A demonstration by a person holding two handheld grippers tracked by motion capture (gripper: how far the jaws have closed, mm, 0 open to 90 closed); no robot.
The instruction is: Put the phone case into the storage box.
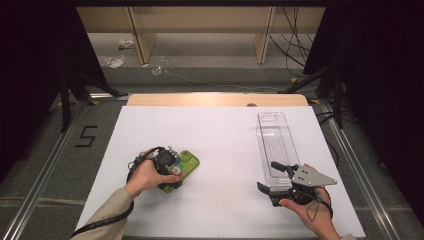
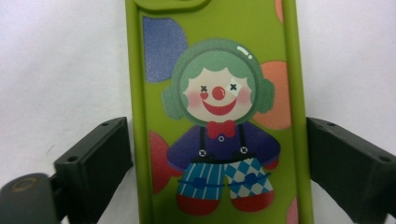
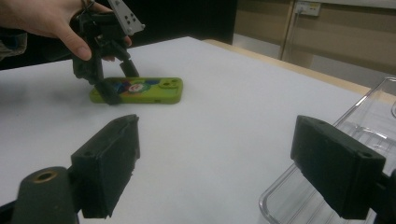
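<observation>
A green phone case [image 2: 219, 93] printed with a clown lies flat on the white table, left of centre [image 1: 190, 161]. My left gripper [image 1: 172, 175] stands over its near end, open, one jaw close against each long side of the case [image 2: 217, 121]. The right gripper view shows that left gripper [image 3: 120, 86] tipped down onto the case [image 3: 154, 91] under a hand. My right gripper [image 1: 270, 177] hovers open at the near end of a clear plastic tray [image 1: 275, 135], with nothing between its jaws [image 3: 215, 144].
The clear tray [image 3: 369, 121] runs lengthwise toward the table's far right. A white sheet [image 1: 220, 150] covers the table, whose wooden edge shows at the back. Metal rails flank both sides. Cables and debris lie on the floor beyond.
</observation>
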